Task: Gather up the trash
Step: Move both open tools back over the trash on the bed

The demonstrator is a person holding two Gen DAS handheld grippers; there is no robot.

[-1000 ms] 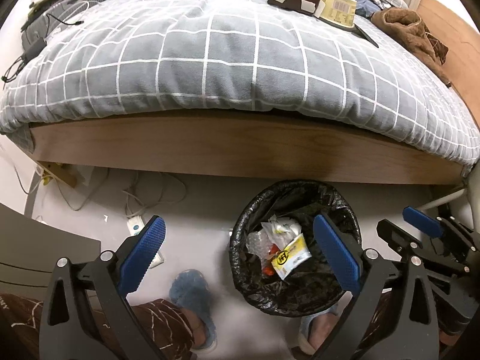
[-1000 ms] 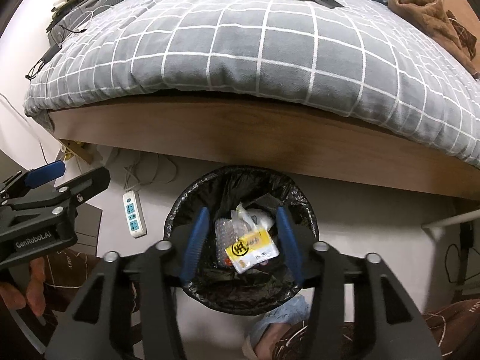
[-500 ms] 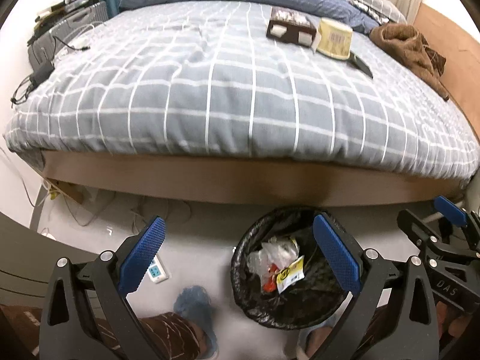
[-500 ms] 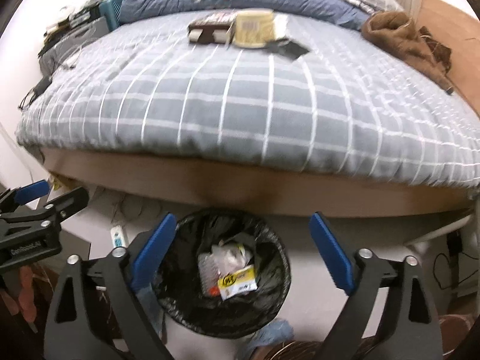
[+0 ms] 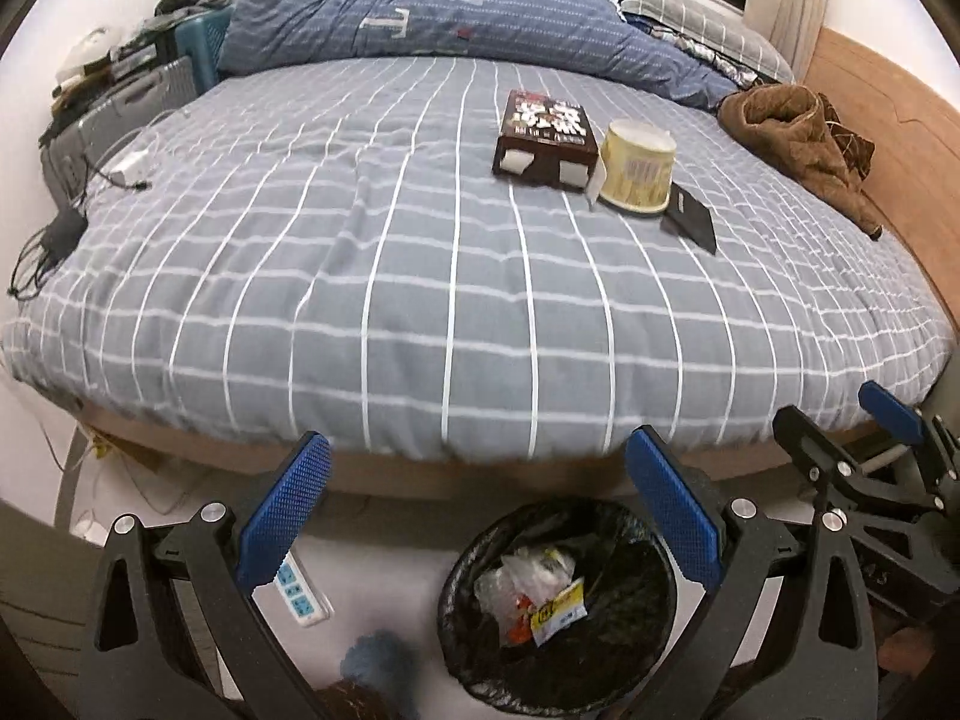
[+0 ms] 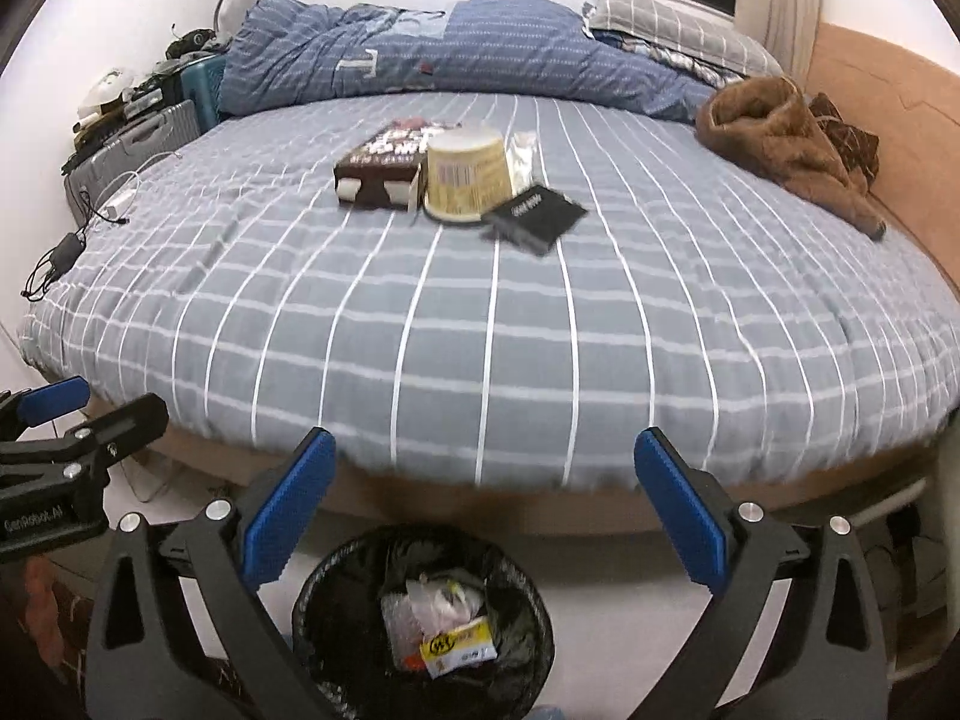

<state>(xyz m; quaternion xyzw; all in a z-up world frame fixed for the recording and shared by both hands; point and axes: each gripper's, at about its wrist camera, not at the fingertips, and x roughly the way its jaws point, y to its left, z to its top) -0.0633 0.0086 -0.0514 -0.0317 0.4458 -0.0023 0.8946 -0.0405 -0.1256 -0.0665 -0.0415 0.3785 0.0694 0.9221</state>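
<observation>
Bedroom floor and a grey checked bed (image 5: pixel 420 276) fill both views, with the black-lined bin (image 6: pixel 420 618) on the floor at the bed's foot as the landmark. Right gripper (image 6: pixel 486 516): a second ago its blue pads were nearly together just over the bin; now they stand wide apart with nothing between them, lifted above the bin and facing the bed. Left gripper (image 5: pixel 480 528) is likewise spread and empty, and has risen the same way. A yellow-labelled wrapper (image 6: pixel 459 648) lies inside the bin with other scraps, so that piece looks delivered. Well beyond the bin, on the bed, sit a brown box (image 5: pixel 546 138), a cream paper cup (image 5: pixel 637 169) touching it, and a black packet (image 5: pixel 690 217) beside the cup: probably the next pickups.
</observation>
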